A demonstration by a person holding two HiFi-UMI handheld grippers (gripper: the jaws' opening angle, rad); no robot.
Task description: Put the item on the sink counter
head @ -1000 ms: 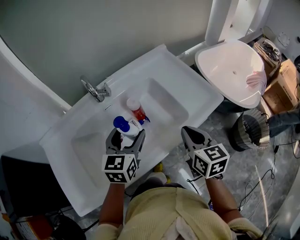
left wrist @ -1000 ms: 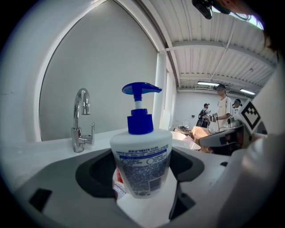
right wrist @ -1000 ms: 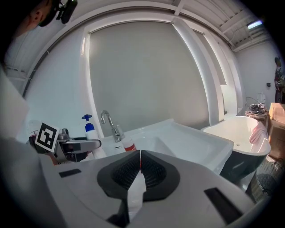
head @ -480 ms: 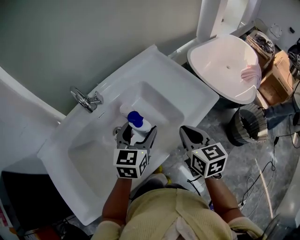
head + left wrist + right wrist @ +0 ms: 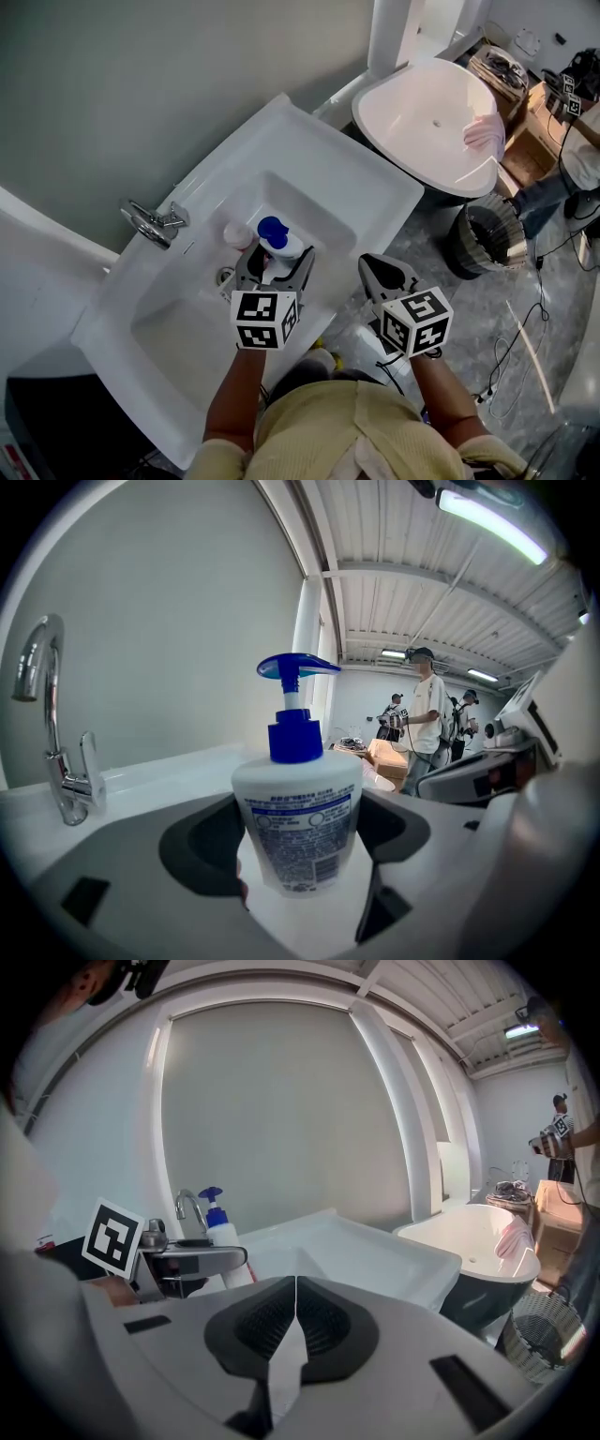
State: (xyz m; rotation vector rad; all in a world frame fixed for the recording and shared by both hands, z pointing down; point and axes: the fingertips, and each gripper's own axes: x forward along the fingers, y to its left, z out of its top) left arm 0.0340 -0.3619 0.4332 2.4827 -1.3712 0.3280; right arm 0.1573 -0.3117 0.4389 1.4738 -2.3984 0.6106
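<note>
Right now your left gripper [image 5: 274, 264] reaches forward over the sink [image 5: 314, 141], forearm straight behind it. Its 2 jaws are clamped on the white pump bottle [image 5: 284, 246], which stands upright between them above the basin. Your right gripper [image 5: 377, 269] hovers to the right, off the sink's near edge, jaws pressed together on nothing.

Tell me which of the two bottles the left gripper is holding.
The white bottle with the blue pump, shut between the left gripper's jaws. The other bottle, with a pale cap, sits loose in the sink.
</note>
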